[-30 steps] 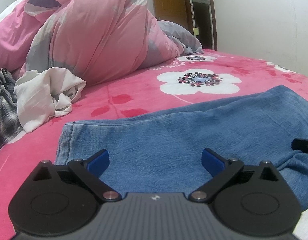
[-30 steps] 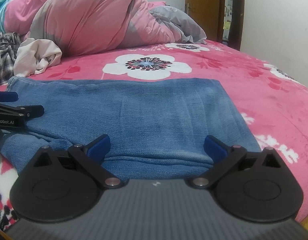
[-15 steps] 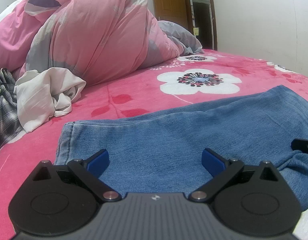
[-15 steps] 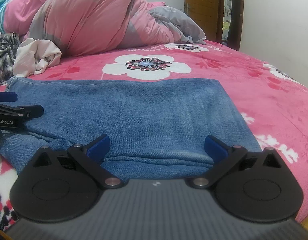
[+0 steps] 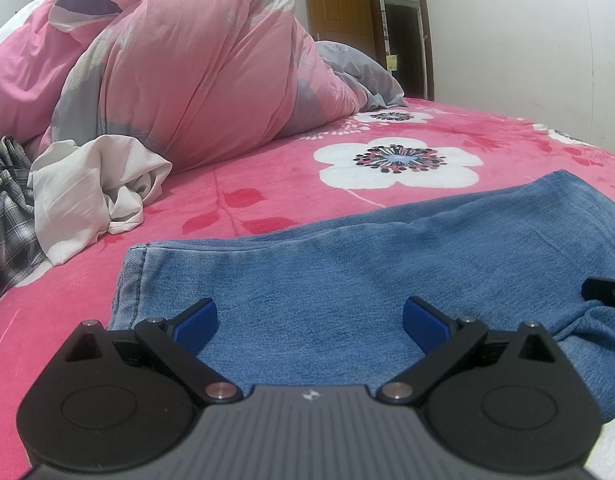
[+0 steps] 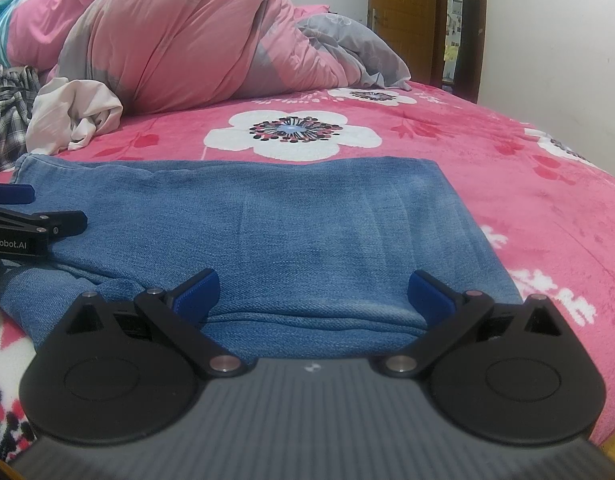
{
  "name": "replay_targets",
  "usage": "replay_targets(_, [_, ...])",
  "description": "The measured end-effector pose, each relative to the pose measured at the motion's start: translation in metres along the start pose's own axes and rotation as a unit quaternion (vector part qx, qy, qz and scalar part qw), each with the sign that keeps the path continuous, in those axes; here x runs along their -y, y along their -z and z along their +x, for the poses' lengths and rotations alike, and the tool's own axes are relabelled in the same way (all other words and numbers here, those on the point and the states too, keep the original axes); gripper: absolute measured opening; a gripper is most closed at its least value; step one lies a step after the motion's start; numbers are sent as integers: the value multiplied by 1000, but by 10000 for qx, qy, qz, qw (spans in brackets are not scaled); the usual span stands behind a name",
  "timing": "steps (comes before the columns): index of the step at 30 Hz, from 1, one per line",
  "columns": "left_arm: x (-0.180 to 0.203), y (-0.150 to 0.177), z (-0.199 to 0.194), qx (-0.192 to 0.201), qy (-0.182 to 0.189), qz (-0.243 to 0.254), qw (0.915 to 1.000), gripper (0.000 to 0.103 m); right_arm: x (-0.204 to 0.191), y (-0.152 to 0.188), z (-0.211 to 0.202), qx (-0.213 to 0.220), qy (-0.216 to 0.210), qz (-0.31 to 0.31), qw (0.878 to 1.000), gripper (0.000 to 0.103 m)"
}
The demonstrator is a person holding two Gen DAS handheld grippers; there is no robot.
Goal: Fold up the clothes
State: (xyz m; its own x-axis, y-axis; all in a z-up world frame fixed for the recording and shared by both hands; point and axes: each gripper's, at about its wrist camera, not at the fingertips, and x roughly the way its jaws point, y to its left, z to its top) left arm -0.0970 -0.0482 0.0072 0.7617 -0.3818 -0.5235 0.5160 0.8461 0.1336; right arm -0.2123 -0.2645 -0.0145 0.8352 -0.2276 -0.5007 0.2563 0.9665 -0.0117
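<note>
A pair of blue jeans [image 5: 367,264] lies folded flat on the pink flowered bedspread [image 5: 267,184]. My left gripper [image 5: 311,322] stands open just over the jeans' near edge, close to their left end, with nothing between its blue pads. The right gripper's tip [image 5: 605,294] pokes in at the right edge of that view. In the right wrist view the same jeans [image 6: 287,224] spread across the middle, and my right gripper [image 6: 313,292] is open above their near folded edge. My left gripper [image 6: 31,216] appears at the far left, resting over the denim.
A crumpled white garment [image 5: 87,196] and a grey plaid shirt [image 5: 7,216] lie at the left. A big pink and grey duvet [image 5: 179,64] is heaped behind them. A wooden door [image 6: 403,20] and a white wall [image 6: 555,40] stand beyond the bed.
</note>
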Motion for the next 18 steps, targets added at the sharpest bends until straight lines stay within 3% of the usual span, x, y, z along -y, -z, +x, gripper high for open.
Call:
replay_targets(5, [0, 0, 0, -20, 6, -8, 10000, 100, 0, 1, 0, 10, 8, 4, 10000, 102])
replay_targets(18, [16, -33, -10, -662, -168, 182, 9975, 100, 0, 0, -2, 18, 3, 25, 10000, 102])
